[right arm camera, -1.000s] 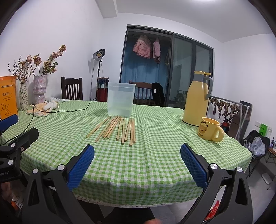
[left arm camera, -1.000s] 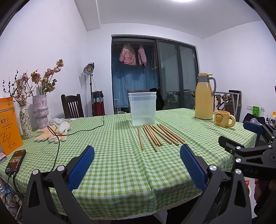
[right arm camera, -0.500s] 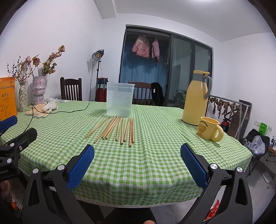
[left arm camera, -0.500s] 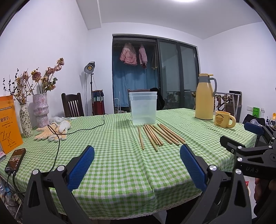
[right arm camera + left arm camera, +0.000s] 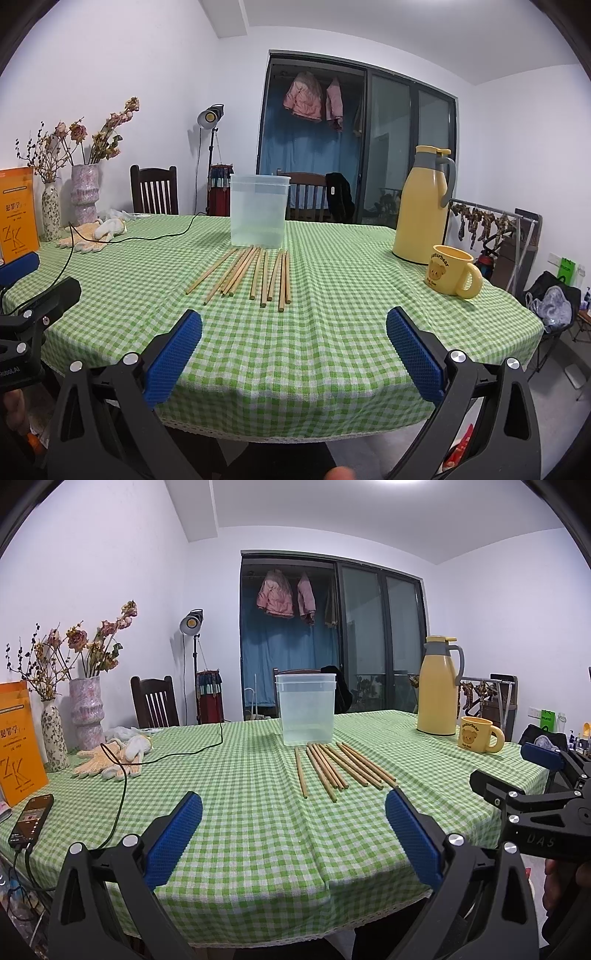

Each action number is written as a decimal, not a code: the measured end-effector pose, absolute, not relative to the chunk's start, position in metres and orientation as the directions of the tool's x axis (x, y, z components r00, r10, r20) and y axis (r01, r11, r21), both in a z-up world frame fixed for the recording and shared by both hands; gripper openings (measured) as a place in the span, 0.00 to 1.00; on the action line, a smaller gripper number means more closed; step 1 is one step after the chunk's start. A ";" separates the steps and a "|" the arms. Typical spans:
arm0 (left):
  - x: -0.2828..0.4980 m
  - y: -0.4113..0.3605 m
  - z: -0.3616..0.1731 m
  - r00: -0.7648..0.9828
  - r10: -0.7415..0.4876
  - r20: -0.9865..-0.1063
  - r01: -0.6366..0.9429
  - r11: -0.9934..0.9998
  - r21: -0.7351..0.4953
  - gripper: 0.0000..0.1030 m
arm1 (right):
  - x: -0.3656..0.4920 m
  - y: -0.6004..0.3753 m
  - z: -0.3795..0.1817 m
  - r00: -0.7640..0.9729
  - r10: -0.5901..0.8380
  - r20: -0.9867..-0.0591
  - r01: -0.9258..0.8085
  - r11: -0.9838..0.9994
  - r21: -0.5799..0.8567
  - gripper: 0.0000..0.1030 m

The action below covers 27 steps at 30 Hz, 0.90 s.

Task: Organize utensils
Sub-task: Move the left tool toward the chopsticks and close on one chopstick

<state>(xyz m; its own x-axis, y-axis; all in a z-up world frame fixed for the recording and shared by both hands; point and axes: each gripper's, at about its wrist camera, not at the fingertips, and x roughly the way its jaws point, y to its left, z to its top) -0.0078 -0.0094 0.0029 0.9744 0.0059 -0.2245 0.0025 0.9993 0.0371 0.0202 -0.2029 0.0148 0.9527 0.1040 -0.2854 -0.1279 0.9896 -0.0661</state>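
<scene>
Left gripper [image 5: 293,812] and right gripper [image 5: 294,330] held spread, grasping nothing. Translucent plastic tub [image 5: 306,709] seen empty; black phone [image 5: 31,820] recorded only by left view.

chopsticks [image 5: 334,766]: matt wood | container [image 5: 306,709]: frosted translucent plastic | tablecloth [image 5: 240,812]: checked cloth | thermos [image 5: 437,686]: smooth, glossy
</scene>
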 end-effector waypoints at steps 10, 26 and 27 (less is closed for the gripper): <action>-0.008 -0.010 0.002 0.975 0.008 -0.223 0.000 0.999 0.038 0.93 | 0.021 -0.204 0.015 0.951 0.109 -0.288 -0.131 0.990 -0.059 0.94; 0.037 -0.003 -0.018 0.952 0.008 -0.305 0.021 0.995 0.093 0.93 | 0.061 -0.212 -0.010 0.943 0.025 -0.333 -0.080 0.985 -0.153 0.94; 0.043 -0.002 -0.020 0.948 0.007 -0.318 0.023 0.996 0.091 0.93 | 0.068 -0.214 -0.013 0.939 0.021 -0.345 -0.074 0.987 -0.141 0.94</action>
<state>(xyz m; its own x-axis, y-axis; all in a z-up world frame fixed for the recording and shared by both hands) 0.0430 -0.0020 -0.0199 0.9480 0.0067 -0.3183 0.0234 0.9956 0.0906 0.0680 -0.2144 -0.0131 0.9385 0.0210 -0.3446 -0.0739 0.9873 -0.1410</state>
